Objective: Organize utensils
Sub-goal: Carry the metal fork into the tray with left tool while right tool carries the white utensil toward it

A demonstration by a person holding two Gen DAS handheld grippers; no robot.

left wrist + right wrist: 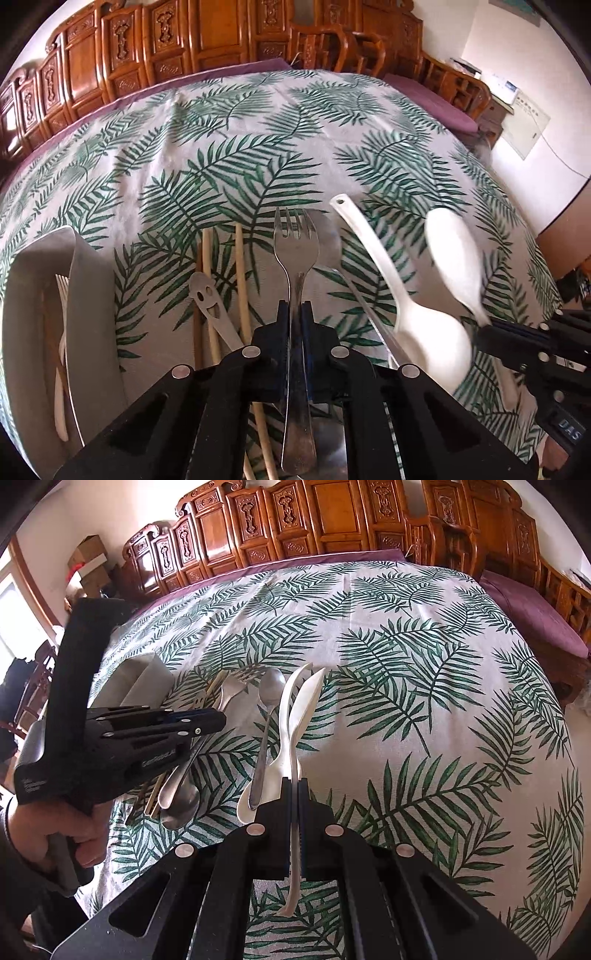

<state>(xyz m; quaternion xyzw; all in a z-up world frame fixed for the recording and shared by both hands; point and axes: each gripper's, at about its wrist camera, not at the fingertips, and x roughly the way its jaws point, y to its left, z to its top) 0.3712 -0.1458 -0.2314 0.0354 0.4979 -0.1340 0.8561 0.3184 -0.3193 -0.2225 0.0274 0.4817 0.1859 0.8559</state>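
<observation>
we hold a utensil in each gripper
left gripper [295, 314] clamps the metal fork [296, 254]; right gripper [294, 790] pinches a white spoon [301, 709].

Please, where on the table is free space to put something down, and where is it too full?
Free: the leaf-print tablecloth beyond the utensils up to the purple edge, and right of the white spoon. Crowded: the near strip between the grey tray and that spoon, with chopsticks, fork, both grippers.
</observation>
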